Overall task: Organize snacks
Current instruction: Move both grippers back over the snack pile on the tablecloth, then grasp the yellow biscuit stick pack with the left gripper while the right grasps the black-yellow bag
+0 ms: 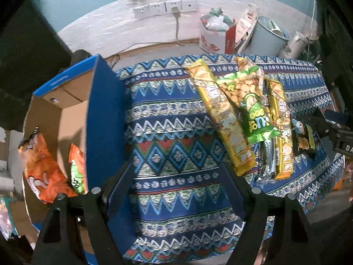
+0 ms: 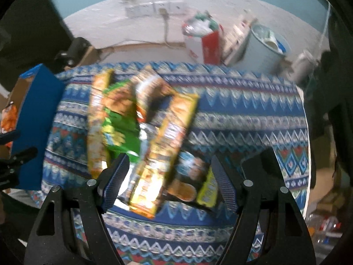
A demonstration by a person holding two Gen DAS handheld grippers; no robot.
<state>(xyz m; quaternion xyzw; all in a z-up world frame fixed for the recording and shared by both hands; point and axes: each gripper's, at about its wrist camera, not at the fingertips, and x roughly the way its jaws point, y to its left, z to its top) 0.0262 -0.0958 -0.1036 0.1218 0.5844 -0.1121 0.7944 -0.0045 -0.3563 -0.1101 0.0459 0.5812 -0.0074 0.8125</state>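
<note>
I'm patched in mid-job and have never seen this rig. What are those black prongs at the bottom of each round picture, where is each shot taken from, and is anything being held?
Each picture comes from a fisheye camera on a handheld two-finger tool, looking along its fingers. The black prongs are those fingers.

In the left wrist view, the left tool is open and empty over the patterned cloth. Beside it, a blue cardboard box holds an orange bag.

The right wrist view is blurred. The right tool is open around the near end of the snack pile, including a yellow packet, gripping nothing yet.

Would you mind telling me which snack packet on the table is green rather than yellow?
The green biscuit packet, lying across the pile between the two long yellow packets.
</note>
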